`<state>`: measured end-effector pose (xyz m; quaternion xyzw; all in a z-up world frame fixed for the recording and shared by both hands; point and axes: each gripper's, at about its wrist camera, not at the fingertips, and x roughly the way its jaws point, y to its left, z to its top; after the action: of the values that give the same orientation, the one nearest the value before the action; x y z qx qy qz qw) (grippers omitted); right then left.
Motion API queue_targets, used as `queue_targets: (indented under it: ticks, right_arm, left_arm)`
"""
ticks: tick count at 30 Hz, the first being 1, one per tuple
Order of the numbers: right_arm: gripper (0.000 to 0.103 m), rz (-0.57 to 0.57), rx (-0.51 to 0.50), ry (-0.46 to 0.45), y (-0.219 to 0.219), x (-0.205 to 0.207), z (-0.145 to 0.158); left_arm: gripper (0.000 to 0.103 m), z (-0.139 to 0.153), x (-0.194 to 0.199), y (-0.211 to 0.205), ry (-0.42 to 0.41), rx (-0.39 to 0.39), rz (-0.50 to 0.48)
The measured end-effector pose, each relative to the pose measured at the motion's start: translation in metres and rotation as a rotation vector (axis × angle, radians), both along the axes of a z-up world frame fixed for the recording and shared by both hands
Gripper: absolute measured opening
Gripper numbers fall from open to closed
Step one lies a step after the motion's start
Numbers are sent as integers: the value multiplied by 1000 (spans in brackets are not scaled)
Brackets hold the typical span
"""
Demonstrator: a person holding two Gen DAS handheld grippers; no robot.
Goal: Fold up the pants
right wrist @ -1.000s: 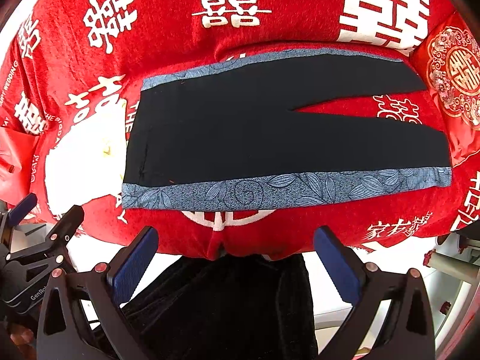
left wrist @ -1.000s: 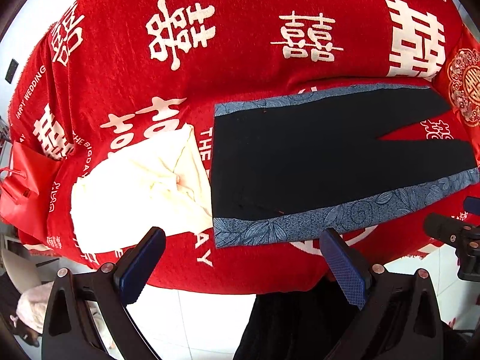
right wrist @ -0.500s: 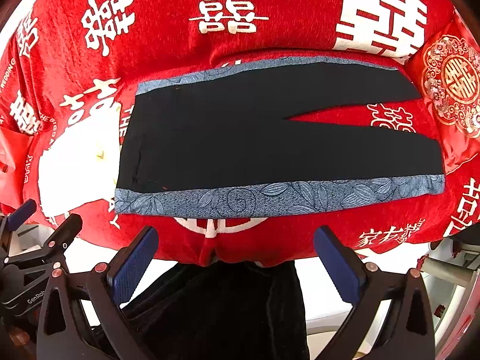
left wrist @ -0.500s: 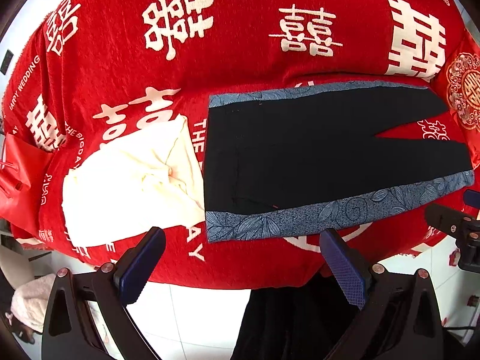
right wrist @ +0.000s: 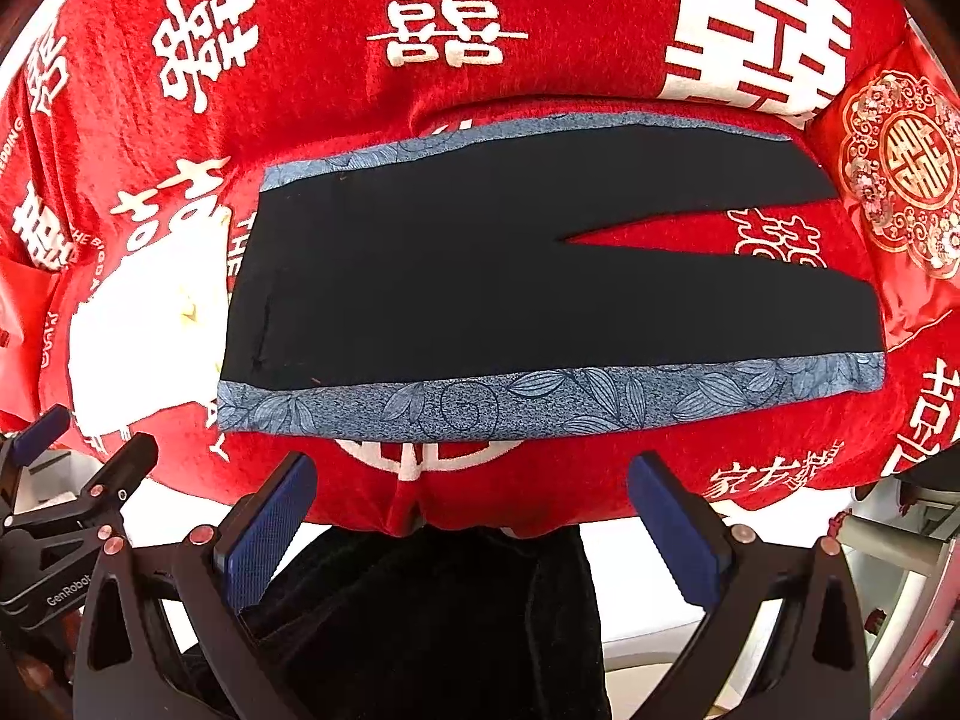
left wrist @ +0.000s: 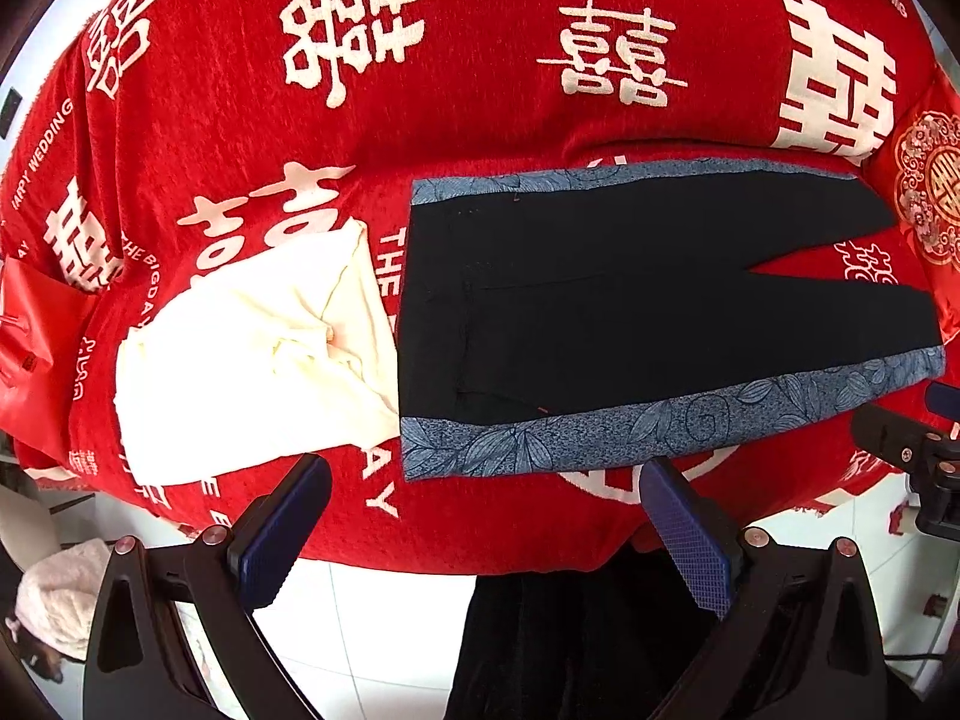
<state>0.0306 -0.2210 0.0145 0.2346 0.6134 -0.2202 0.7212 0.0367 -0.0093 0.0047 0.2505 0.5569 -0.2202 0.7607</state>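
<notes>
both gripper (left wrist: 480, 531) (right wrist: 474, 525) sets gape empty above pants (right wrist: 540, 276) on a "happy wedding" cloth (left wrist: 480, 60).

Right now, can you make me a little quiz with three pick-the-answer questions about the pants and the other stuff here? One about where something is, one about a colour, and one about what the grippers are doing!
1. Where does the cream cloth lie?
A. At the waist end of the pants
B. Between the two legs
C. On the floor

2. What colour are the patterned strips along the pants' long edges?
A. Yellow
B. Blue-grey
C. Green

3. What are the left gripper and right gripper doing?
A. Both pinching the pants
B. One holds the cream cloth
C. Both open, holding nothing

Answers:
1 A, the cloth sits against the waist end on the red blanket.
2 B, leafy blue-grey bands run along both sides.
3 C, each gripper's fingers stand wide apart near the blanket's edge, short of the pants.
</notes>
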Motion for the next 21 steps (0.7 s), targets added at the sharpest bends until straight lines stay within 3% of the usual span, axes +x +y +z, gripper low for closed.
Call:
queue_targets:
  ticks: [21]
  right_arm:
    - [103,-36,34,47,-17,-8,-37]
  left_arm:
    - [103,-47,7,-13,95,11,5]
